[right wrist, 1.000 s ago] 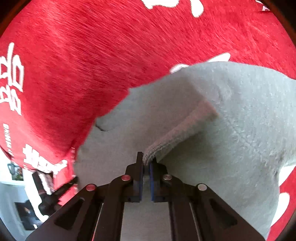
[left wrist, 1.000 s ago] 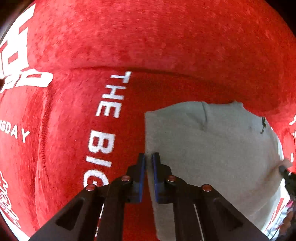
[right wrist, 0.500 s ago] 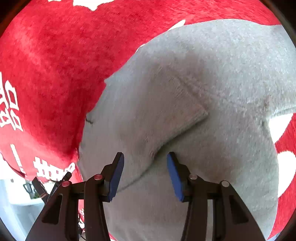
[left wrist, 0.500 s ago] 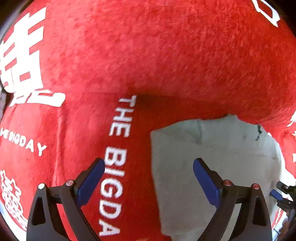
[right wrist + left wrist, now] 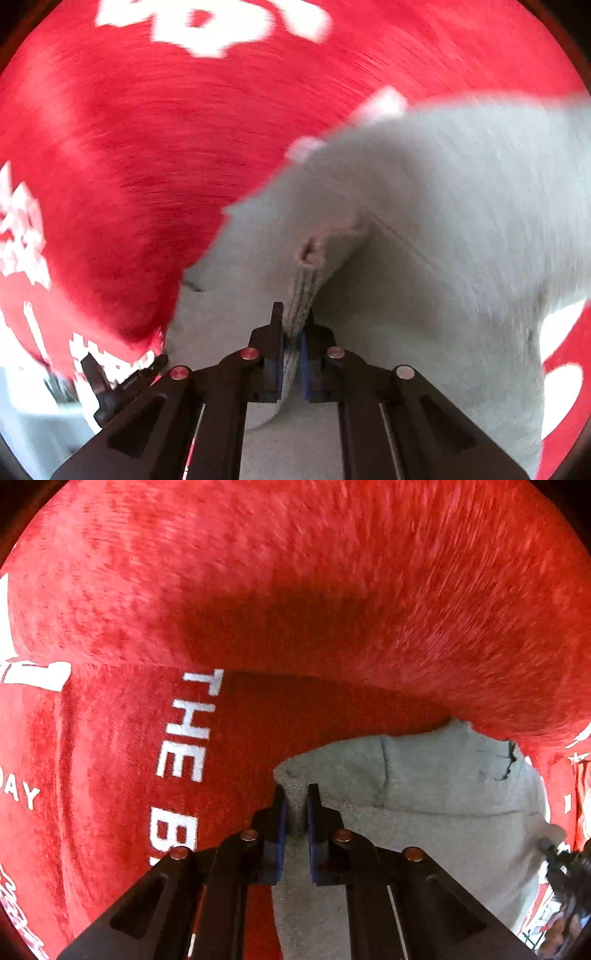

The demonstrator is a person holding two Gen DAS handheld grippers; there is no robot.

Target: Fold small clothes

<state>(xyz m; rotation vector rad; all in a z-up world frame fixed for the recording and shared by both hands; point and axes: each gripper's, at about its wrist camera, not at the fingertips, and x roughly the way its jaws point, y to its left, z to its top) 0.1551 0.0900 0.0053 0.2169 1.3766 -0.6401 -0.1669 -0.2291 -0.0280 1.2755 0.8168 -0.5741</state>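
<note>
With both views looking down at the red plush cloth (image 5: 332,572), we see a grey fleece garment (image 5: 443,794) lying on it, right of the white "THE BIG DAY" lettering (image 5: 184,738) in the left wrist view. Left tongs (image 5: 294,812) have just closed and are clenched on the garment's near-left corner, fabric pinched between the blue pads (image 5: 282,819). Right tongs (image 5: 292,332) have just closed too, clamped on a ribbed grey cuff or hem (image 5: 303,291); the fold stands up from the pads toward a small puckered opening (image 5: 310,251). Rest of the garment (image 5: 443,203) spreads flat to the right in that view, heavily motion-blurred. A small dark mark (image 5: 508,760) sits at the garment's far edge; we can't tell what it is. Right tongs are partly visible at the left view's right edge (image 5: 565,864). White printed characters (image 5: 207,22) on the cloth are too blurred to read
</note>
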